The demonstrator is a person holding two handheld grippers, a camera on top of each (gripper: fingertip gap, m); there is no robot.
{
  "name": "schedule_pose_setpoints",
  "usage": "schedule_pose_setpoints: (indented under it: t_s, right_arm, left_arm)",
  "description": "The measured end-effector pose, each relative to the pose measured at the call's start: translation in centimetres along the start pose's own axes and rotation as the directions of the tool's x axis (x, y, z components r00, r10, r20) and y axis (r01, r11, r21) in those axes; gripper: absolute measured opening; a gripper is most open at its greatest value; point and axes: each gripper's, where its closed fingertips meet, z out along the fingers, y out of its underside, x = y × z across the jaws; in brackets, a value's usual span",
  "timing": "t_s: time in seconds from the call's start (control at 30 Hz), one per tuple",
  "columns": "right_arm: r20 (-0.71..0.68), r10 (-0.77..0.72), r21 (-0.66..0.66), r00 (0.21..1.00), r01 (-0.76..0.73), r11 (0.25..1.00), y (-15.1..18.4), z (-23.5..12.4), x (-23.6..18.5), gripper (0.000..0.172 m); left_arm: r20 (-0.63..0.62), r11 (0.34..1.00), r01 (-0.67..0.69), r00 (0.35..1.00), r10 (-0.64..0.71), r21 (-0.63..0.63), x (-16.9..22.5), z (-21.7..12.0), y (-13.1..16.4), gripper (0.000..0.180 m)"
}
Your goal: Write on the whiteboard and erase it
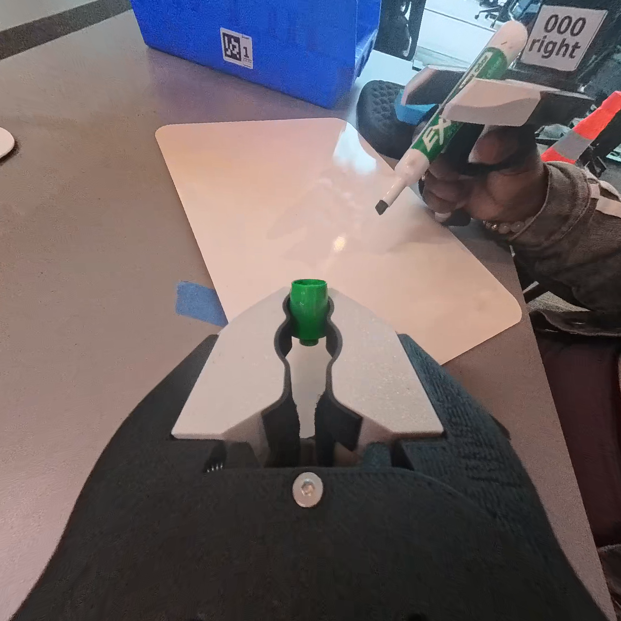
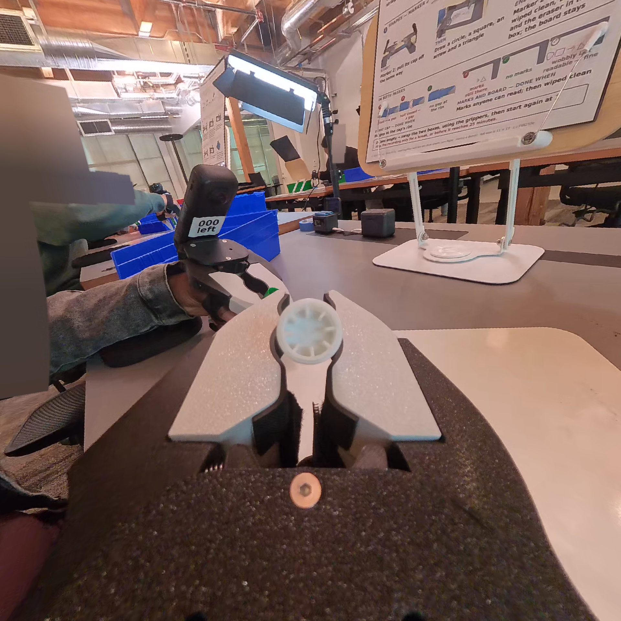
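Grey desk w/ whiteboard (image 1: 302, 201) lying flat: right gripper (image 1: 470, 97) is pinching marker (image 1: 447, 124), tip angling down-left just above board, while left gripper (image 1: 308, 312) is pinching green cap (image 1: 307, 311) nearby.

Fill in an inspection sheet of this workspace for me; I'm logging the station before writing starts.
Surface: grey table, with blue tape beside the board.
Job's things: whiteboard lies flat, no marks seen; no eraser seen.
Clutter: blue bin; white stand base; two dark boxes.
Grippers: left gripper clamps the green cap; right gripper holds the uncapped marker, tip above the board.
Cables: nothing seen.
Surroundings: instruction sheet, panel light, orange cone.
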Motion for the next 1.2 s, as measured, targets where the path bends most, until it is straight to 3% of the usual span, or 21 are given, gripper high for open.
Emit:
schedule_pose_setpoints:
  t_s: [0.53,0.8,1.2]
  right_arm:
    - [0.019,-0.027,-0.026,0.999,0.027,0.999,0.3,0.2,-0.5,0.02]
    - [0.083,-0.1,-0.118,0.992,0.11,0.987,1.6,1.0,-1.9,0.02]
    - [0.208,-0.079,-0.245,0.975,0.13,0.961,3.7,2.7,-3.7,0.02]
  left_arm:
    - [-0.01,0.999,0.012,1.0,-0.012,-0.032,0.1,0.2,0.4,0.015]
    - [0.003,0.973,-0.062,0.998,0.064,-0.221,0.2,0.5,3.2,0.015]
    - [-0.004,0.964,-0.08,0.997,0.081,-0.255,0.3,0.7,3.7,0.015]
